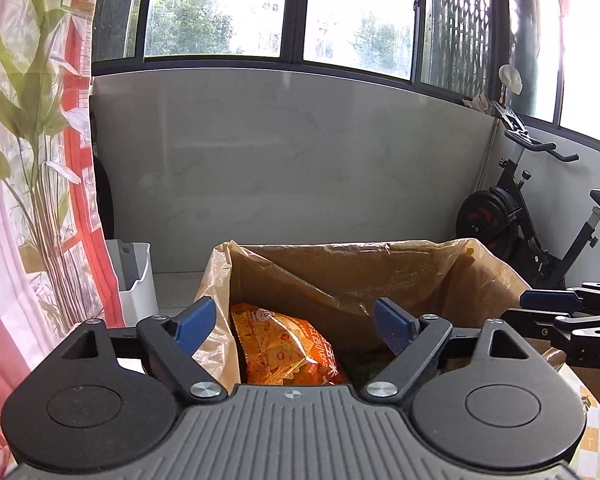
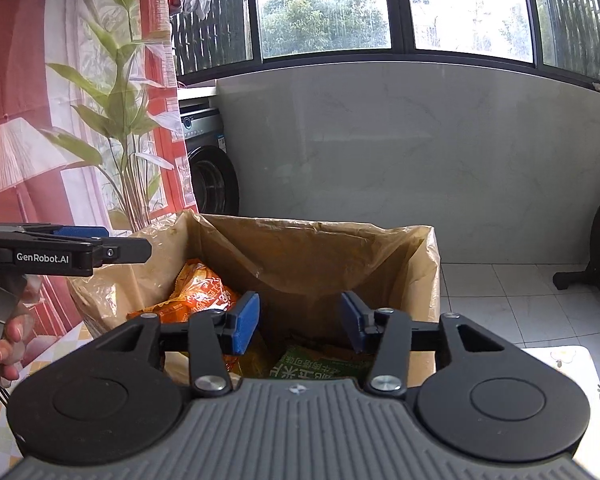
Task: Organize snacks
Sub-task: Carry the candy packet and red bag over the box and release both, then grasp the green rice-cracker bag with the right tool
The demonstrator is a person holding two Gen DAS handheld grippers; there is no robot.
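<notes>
Both sets of fingers, left gripper and right gripper, gape empty above the lined box holding an orange snack bag.

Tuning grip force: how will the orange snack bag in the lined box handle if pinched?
The orange snack bag looks puffy and crinkled, so probably light and floppy; it should crumple rather than hold shape. Its glossy film may slip between fingers. It leans on the plastic liner, so a push would likely slide it.
</notes>
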